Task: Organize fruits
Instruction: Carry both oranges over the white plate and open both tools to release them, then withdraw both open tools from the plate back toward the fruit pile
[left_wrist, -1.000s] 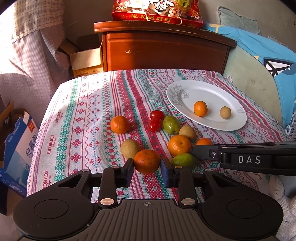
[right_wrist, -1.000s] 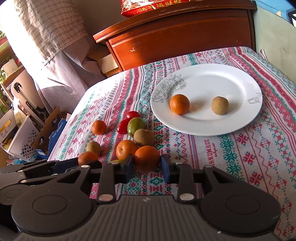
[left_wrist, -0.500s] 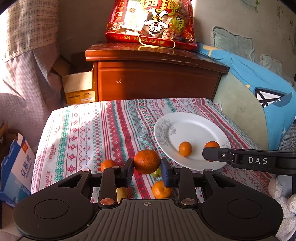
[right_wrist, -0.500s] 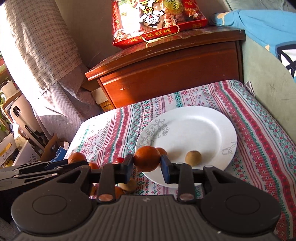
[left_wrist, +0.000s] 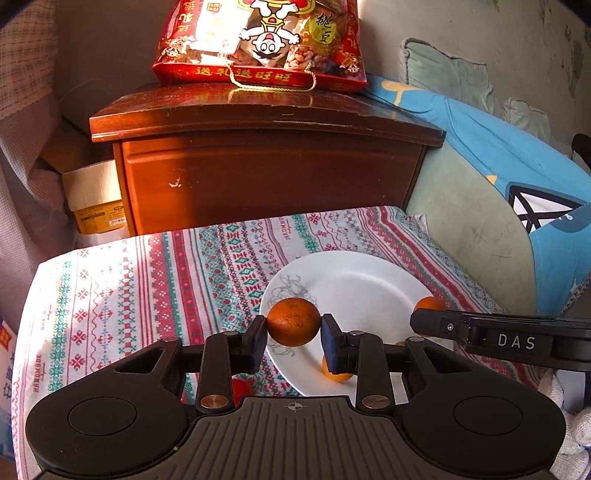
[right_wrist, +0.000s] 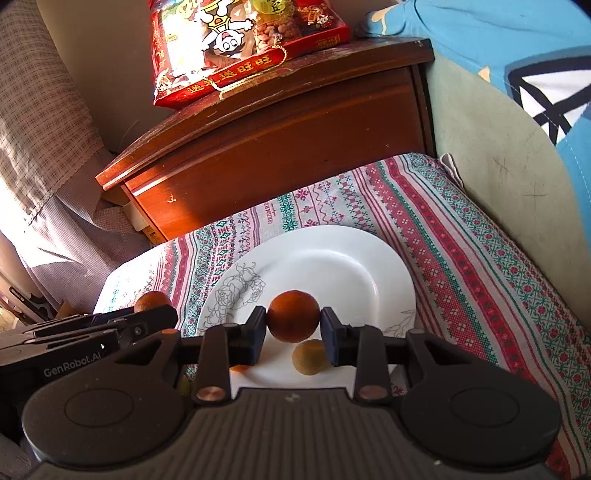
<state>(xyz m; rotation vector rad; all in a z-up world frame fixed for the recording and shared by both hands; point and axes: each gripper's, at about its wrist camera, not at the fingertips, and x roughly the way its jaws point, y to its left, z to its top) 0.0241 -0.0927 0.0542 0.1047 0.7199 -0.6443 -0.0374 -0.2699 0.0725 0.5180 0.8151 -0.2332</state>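
My left gripper (left_wrist: 293, 329) is shut on an orange (left_wrist: 293, 317), held in the air over the near left rim of the white plate (left_wrist: 354, 280). My right gripper (right_wrist: 293, 325) is shut on a second orange (right_wrist: 293, 314) above the plate (right_wrist: 332, 266). On the plate lie a yellow-brown round fruit (right_wrist: 310, 357) and a small orange (left_wrist: 334, 372), both partly hidden by the fingers. In the left wrist view the right gripper (left_wrist: 419, 322) comes in from the right with its orange (left_wrist: 428, 304). In the right wrist view the left gripper (right_wrist: 162, 318) shows at the left.
The plate sits on a patterned tablecloth (left_wrist: 147, 280). A red tomato (left_wrist: 242, 387) peeks out under the left fingers. Behind stands a wooden cabinet (left_wrist: 258, 177) with a red snack bag (left_wrist: 258, 40) on top. A cardboard box (left_wrist: 92, 199) is at the left, a blue cushion (left_wrist: 517, 166) at the right.
Both grippers have lifted their oranges off the cloth and carried them forward over the plate. The loose fruits on the cloth have slipped out of view below.
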